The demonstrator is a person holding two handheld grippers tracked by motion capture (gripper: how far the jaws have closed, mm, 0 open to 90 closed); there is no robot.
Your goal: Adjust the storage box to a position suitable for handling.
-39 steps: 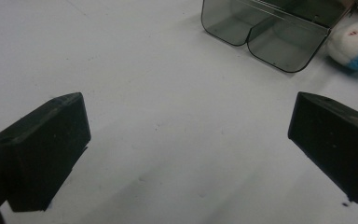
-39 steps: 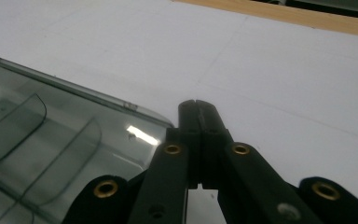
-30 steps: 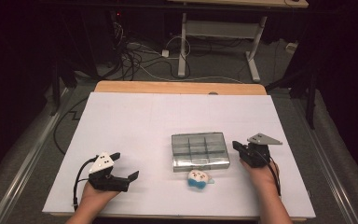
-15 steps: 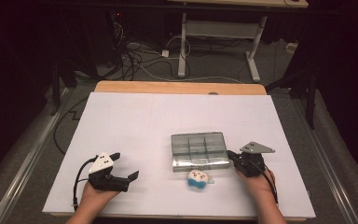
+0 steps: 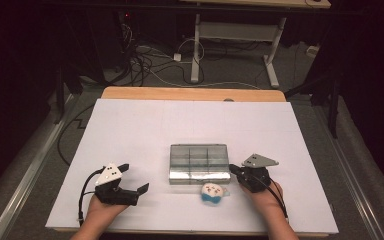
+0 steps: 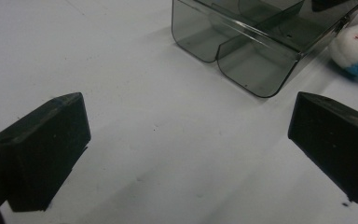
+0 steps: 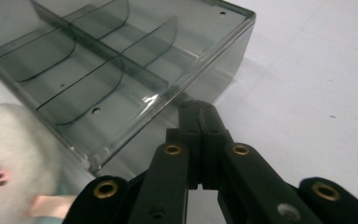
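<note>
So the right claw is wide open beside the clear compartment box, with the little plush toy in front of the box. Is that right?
Not quite. The right claw is shut, its two jaws pressed together, as the right gripper view shows. It does sit beside the clear compartment box, at its right near corner, and the plush toy lies in front of the box.

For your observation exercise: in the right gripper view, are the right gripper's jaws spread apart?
No: the right gripper has its two black jaws pressed together, empty, beside the clear divided box.
</note>
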